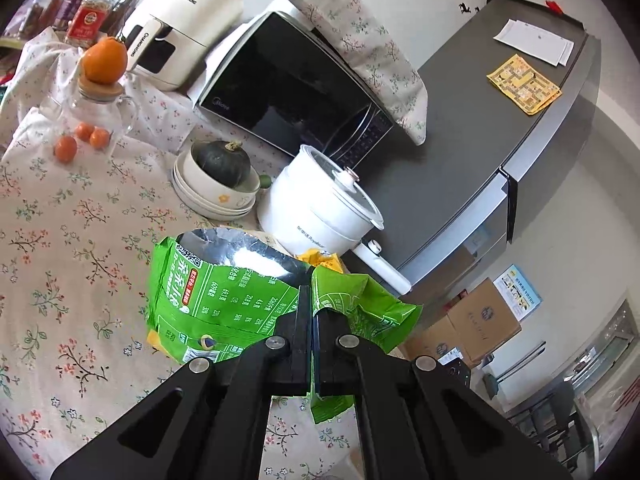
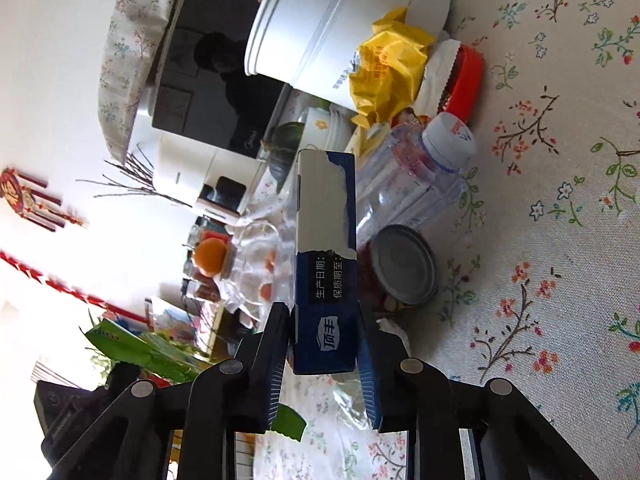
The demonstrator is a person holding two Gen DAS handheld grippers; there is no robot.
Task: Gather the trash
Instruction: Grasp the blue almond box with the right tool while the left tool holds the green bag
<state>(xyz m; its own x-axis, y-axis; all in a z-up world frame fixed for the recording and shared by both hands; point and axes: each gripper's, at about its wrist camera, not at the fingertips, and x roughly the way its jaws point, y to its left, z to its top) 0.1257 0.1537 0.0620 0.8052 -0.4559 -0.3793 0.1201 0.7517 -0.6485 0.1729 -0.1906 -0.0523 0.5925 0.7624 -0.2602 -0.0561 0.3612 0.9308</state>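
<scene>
Green foil snack bag (image 1: 224, 300) is being pinched at its torn rim by the left hand-held gripper (image 1: 311, 292), above the floral-clothed bench (image 1: 60, 240). Dark blue carton (image 2: 325, 264) is being clamped between the right hand-held gripper (image 2: 324, 332) pads, beside a clear plastic bottle (image 2: 416, 184).

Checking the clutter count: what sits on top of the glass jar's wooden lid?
One orange rests on the wooden lid of the glass jar. The lid's centre is covered by it.
</scene>
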